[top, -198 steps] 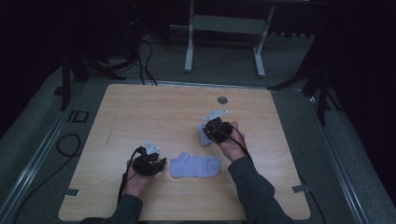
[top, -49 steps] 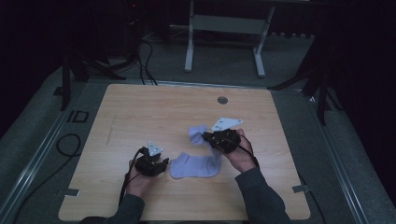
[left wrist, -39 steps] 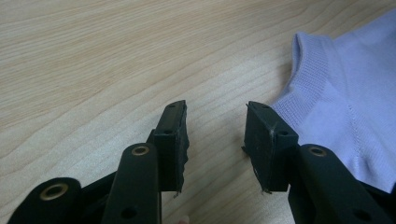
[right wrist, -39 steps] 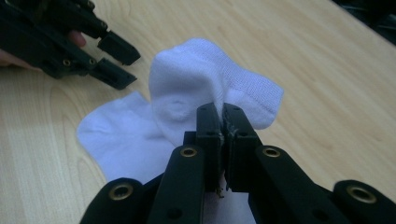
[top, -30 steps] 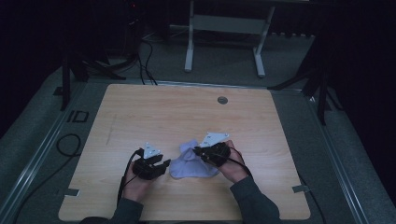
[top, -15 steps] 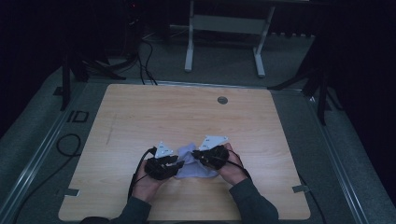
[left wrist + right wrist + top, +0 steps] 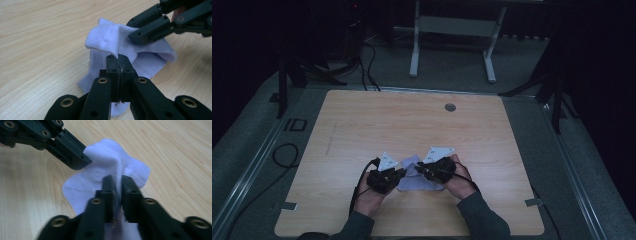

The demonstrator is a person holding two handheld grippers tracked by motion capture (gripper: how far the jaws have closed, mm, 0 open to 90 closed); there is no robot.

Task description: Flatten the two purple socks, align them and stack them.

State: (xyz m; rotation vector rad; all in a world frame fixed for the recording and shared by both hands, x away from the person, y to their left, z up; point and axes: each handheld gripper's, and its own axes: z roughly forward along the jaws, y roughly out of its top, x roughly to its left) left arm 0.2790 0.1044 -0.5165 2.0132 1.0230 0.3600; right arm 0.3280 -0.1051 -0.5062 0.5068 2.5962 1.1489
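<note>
A pale lilac sock (image 7: 412,176) lies bunched near the table's front edge, between the two grippers. In the left gripper view the left gripper (image 7: 119,58) is shut on a raised fold of the sock (image 7: 112,42), and the right gripper's jaws (image 7: 155,27) grip the same fold from the upper right. My right gripper (image 7: 117,180) pinches the sock (image 7: 110,157) between nearly touching jaws, with the left gripper (image 7: 62,145) reaching in from the upper left. From above, the left gripper (image 7: 400,173) and right gripper (image 7: 418,169) meet tip to tip over the sock.
The wooden table (image 7: 362,125) has a round grommet hole (image 7: 450,107) near its far edge. Tape marks sit at the front corners (image 7: 287,205). A cable (image 7: 282,155) loops off the left side. A metal stand (image 7: 452,25) is beyond the table.
The right gripper took one end of the flat sock, lifted it and carried it down-left, bunching the sock. The left gripper moved right and shut on the sock too.
</note>
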